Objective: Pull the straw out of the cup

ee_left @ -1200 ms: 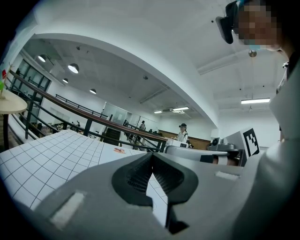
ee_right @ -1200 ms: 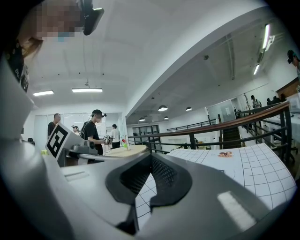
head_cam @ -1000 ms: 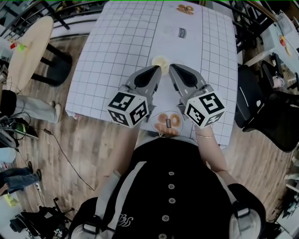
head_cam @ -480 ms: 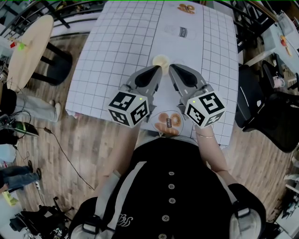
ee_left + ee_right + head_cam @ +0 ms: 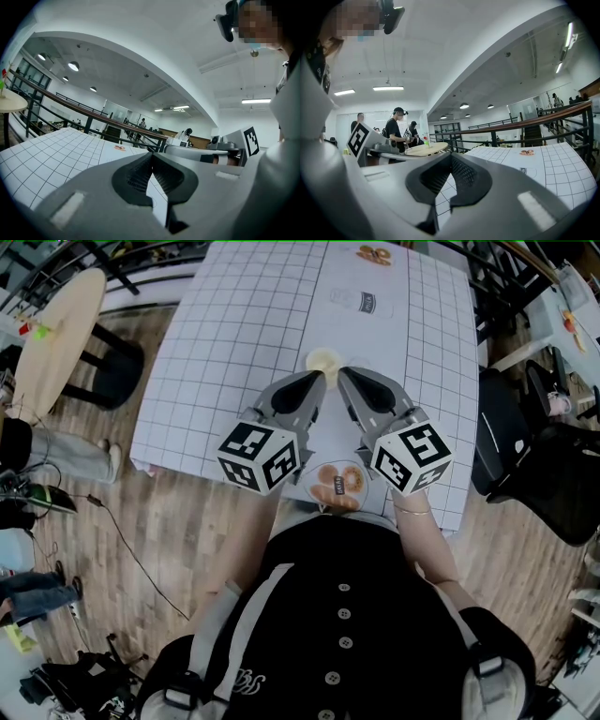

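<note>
In the head view a pale cup (image 5: pixel 322 362) stands on the white gridded table (image 5: pixel 244 324), seen from straight above; I cannot make out a straw in it. My left gripper (image 5: pixel 319 381) and right gripper (image 5: pixel 344 378) are held side by side over the table's near part, tips converging just short of the cup, apart from it. Both are shut on nothing. In the left gripper view the left gripper (image 5: pixel 152 155) has its jaws pressed together, and the right gripper (image 5: pixel 451 155) shows the same in its own view. Neither gripper view shows the cup.
Printed marks (image 5: pixel 364 303) and a doughnut picture (image 5: pixel 372 257) lie at the table's far end. A round wooden table (image 5: pixel 56 334) stands left, black chairs (image 5: pixel 534 456) right. People (image 5: pixel 396 126) stand beyond a railing (image 5: pixel 525 126). The table's near edge (image 5: pixel 187 474) is under my hands.
</note>
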`<action>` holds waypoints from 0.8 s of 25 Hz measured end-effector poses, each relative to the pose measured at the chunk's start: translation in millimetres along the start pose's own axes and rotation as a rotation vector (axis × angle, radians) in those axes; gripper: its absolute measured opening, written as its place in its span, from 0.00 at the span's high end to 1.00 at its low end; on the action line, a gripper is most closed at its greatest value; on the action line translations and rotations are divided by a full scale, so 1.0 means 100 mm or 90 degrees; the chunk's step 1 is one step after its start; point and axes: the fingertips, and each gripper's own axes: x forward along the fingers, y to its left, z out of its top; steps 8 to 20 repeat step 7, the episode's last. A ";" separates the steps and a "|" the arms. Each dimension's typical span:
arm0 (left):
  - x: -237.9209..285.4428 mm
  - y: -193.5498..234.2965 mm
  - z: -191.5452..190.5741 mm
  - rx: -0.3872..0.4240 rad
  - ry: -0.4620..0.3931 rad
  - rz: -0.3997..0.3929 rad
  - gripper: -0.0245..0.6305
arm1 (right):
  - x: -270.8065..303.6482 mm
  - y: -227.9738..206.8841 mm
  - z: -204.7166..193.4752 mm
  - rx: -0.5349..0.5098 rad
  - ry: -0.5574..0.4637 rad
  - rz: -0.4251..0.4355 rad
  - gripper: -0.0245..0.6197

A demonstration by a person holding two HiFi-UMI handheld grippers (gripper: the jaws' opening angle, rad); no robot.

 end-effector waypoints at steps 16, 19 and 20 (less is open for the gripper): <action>-0.02 0.01 -0.02 -0.006 0.002 0.001 0.96 | 0.00 0.01 -0.02 0.000 0.002 0.002 0.96; -0.02 0.01 -0.02 -0.006 0.002 0.001 0.96 | 0.00 0.01 -0.02 0.000 0.002 0.002 0.96; -0.02 0.01 -0.02 -0.006 0.002 0.001 0.96 | 0.00 0.01 -0.02 0.000 0.002 0.002 0.96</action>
